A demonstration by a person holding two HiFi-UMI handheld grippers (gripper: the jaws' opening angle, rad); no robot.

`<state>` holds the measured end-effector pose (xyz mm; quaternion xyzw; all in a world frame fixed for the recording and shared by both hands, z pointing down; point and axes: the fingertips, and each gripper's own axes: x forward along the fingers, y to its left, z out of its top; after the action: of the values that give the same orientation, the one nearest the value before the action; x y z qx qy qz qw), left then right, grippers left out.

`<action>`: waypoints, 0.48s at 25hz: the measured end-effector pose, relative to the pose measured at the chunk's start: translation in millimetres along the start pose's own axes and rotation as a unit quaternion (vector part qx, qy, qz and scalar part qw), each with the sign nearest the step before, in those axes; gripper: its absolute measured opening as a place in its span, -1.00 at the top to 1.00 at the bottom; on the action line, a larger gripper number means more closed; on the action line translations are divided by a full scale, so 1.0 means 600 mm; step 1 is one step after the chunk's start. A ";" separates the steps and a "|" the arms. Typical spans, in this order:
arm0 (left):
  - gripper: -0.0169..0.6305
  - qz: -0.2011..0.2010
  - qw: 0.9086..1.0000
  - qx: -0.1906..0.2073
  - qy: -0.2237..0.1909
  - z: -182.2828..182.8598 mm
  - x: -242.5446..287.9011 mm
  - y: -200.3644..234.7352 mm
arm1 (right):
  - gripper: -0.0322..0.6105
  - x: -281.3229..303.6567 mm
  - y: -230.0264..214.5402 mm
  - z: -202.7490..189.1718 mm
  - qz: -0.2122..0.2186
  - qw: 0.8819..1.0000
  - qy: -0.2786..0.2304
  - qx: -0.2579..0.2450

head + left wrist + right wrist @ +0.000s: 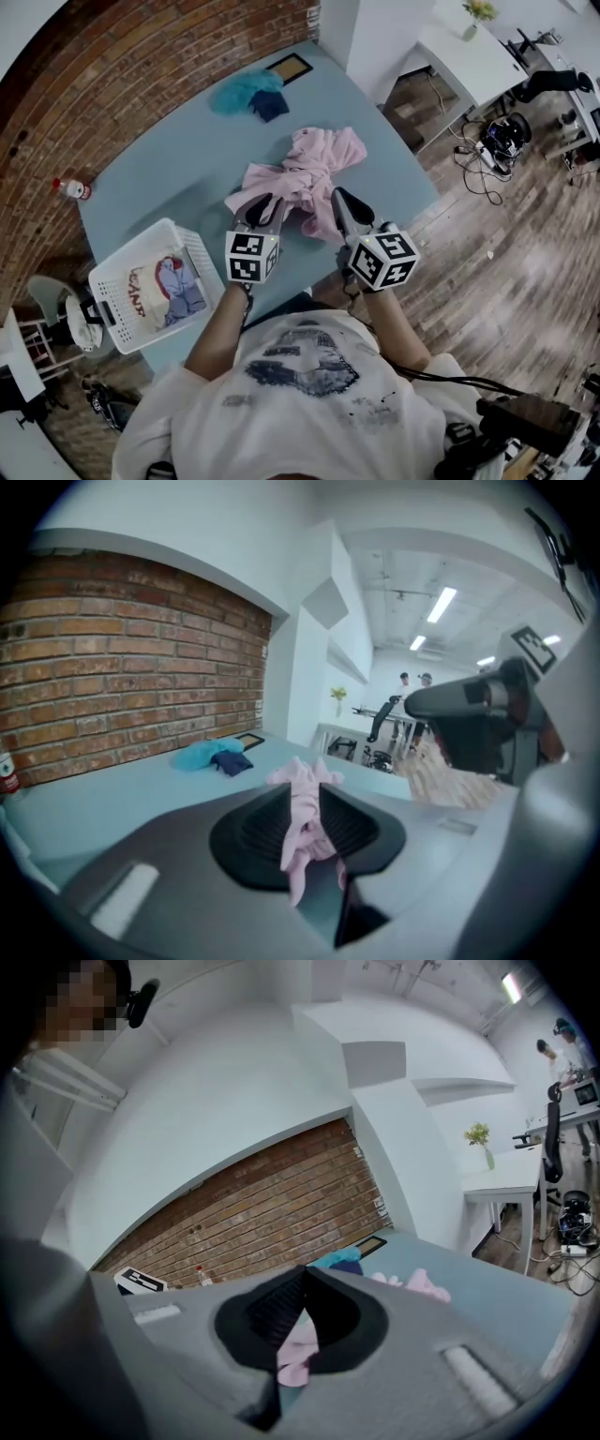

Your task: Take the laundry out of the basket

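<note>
The crumpled pale-pink garment [305, 173] lies bunched mid-surface [159, 178], at 2 o'clock from the white basket [111, 300]. The left claw [265, 208] pinches its 7 o'clock edge. The right claw [339, 199], pressed together, nips a fold at 5 o'clock.

Middle of the table [169, 178] is blocked by the bunched pink garment [305, 173]. The left gripper [265, 208] and right gripper [342, 202] sit side by side at its near edge, each clamped on it, with a narrow gap between them. Widest free lane is the bare top between the garment and the basket [128, 248] at the near-left corner. The far end is taken by the teal and navy cloths [246, 94] and a frame [289, 67]. A brick wall [112, 66] closes off the left side, with a bottle [72, 189] by it. The right edge is open to the floor.
</note>
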<state>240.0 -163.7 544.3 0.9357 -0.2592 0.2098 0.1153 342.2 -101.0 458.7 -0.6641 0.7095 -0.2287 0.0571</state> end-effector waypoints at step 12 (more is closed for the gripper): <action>0.87 0.006 1.000 0.005 -0.029 0.036 -0.017 -0.002 | 0.91 -0.001 0.007 0.005 0.002 1.000 -0.005 -0.004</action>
<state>239.7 -165.3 520.6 0.9406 -0.2666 0.1841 0.1019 339.6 -101.1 454.2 -0.6640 0.7116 -0.2225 0.0580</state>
